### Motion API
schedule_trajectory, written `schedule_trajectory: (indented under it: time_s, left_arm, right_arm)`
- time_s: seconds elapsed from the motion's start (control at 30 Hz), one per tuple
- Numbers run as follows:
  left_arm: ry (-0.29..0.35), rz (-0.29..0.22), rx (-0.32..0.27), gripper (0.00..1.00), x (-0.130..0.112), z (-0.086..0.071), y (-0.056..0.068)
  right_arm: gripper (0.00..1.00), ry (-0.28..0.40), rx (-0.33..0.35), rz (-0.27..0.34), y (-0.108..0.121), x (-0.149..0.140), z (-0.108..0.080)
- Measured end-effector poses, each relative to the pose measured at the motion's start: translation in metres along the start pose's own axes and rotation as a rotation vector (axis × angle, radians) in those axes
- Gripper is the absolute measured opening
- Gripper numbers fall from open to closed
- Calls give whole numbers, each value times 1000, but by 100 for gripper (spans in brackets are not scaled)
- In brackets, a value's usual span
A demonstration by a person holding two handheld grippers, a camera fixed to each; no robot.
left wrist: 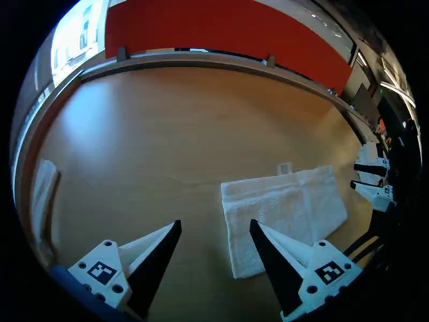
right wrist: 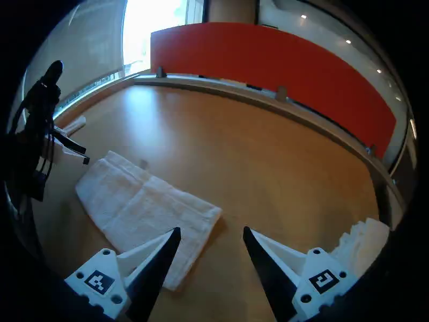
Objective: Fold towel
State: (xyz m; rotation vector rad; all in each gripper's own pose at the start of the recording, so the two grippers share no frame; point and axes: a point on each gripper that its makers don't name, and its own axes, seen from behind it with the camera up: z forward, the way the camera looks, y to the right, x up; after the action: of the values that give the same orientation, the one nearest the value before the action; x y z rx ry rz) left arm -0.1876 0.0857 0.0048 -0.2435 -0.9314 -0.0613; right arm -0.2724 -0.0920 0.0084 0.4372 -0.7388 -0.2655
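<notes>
A white towel [left wrist: 284, 214] lies folded flat on the wooden table [left wrist: 177, 134], a small tag at its far edge. My left gripper [left wrist: 214, 222] hovers open just left of the towel's near corner, its right finger over the towel's edge. My right gripper [left wrist: 355, 176] shows open past the towel's right end. In the right gripper view the same towel [right wrist: 142, 209] lies ahead to the left, and my right gripper [right wrist: 211, 229] is open beside its near corner with nothing between the fingers. My left gripper [right wrist: 86, 154] stands at the towel's far end, held by a dark-sleeved hand.
A red partition [left wrist: 225, 32] runs along the table's far edge. A stack of white cloths [right wrist: 364, 241] sits at the table's right end; in the left gripper view another white cloth [left wrist: 43, 188] lies near the table's left edge. Bare wood [right wrist: 257, 150] stretches beyond the towel.
</notes>
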Motion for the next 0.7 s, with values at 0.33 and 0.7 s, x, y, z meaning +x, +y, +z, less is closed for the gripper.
schedule_trajectory:
  time_s: [0.33,0.7]
  left_arm:
    - [15,5,11,95,-3,-15,0]
    - [6,-20,30,95,-29,-37,-4]
  right_arm:
    - [90,2,7,-14,-7,-4,-8]
    - [90,-9,14,-9,-15,-19,-21]
